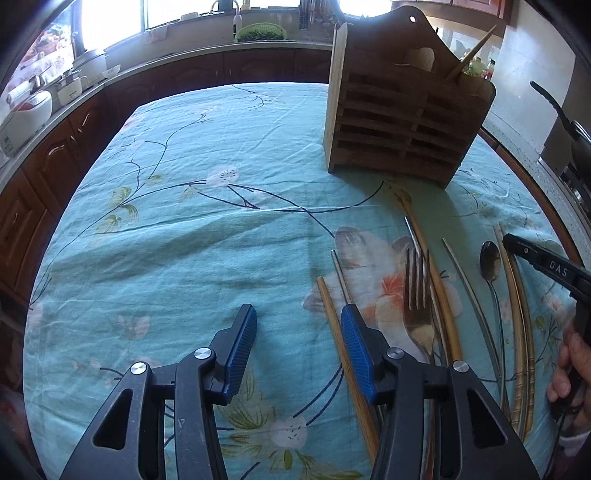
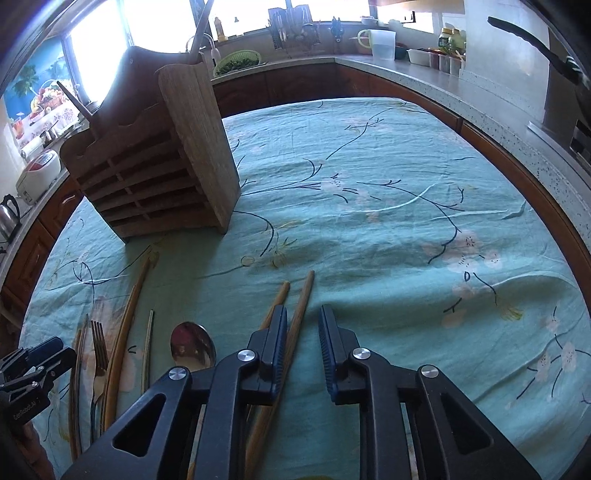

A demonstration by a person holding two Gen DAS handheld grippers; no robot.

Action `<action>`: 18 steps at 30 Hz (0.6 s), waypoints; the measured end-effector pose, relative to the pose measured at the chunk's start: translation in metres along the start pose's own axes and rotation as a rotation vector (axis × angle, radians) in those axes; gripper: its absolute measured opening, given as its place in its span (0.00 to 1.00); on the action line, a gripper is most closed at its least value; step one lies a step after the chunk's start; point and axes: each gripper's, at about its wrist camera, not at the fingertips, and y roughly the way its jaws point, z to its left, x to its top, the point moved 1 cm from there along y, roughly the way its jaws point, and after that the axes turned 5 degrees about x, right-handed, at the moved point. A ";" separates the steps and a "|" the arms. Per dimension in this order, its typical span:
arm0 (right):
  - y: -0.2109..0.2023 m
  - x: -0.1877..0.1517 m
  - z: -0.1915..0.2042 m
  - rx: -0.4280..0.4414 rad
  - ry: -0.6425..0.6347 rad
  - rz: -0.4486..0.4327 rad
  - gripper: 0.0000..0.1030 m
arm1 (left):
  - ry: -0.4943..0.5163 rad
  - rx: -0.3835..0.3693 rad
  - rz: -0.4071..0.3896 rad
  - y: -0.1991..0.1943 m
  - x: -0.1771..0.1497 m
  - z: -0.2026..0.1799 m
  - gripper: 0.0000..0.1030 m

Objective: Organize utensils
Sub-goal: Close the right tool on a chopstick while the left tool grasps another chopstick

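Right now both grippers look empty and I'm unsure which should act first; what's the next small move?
Probably lower the right gripper: its open fingers already sit over the pair of wooden chopsticks on the teal floral tablecloth. Shift slightly left, then close, before heading to the slatted wooden utensil holder.

Strong daylight comes from the windows [image 1: 110, 22] at the back and burns them to plain white, the wooden holder [image 2: 155, 155] stands dark against this light and throws a soft shadow on the tablecloth [image 1: 184, 240], and the fisheye bends and darkens all edges
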 end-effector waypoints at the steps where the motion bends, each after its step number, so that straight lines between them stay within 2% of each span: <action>1: 0.001 0.001 -0.001 0.001 -0.001 0.001 0.17 | 0.011 0.002 0.000 0.000 0.000 -0.001 0.46; 4: 0.002 0.001 0.000 -0.008 -0.021 0.002 0.17 | 0.057 0.036 0.000 0.001 0.001 -0.007 0.43; 6: 0.005 0.004 0.002 -0.014 -0.031 0.003 0.17 | 0.058 0.031 0.004 0.002 0.003 -0.009 0.39; 11: 0.010 0.008 0.007 -0.030 -0.060 0.001 0.18 | 0.091 0.018 -0.012 0.003 0.005 -0.018 0.18; 14: 0.011 0.008 0.009 -0.037 -0.075 0.002 0.17 | 0.105 0.010 -0.025 0.003 0.005 -0.021 0.10; 18: 0.009 0.008 0.011 -0.026 -0.076 0.003 0.08 | 0.090 -0.004 -0.028 0.002 0.004 -0.018 0.07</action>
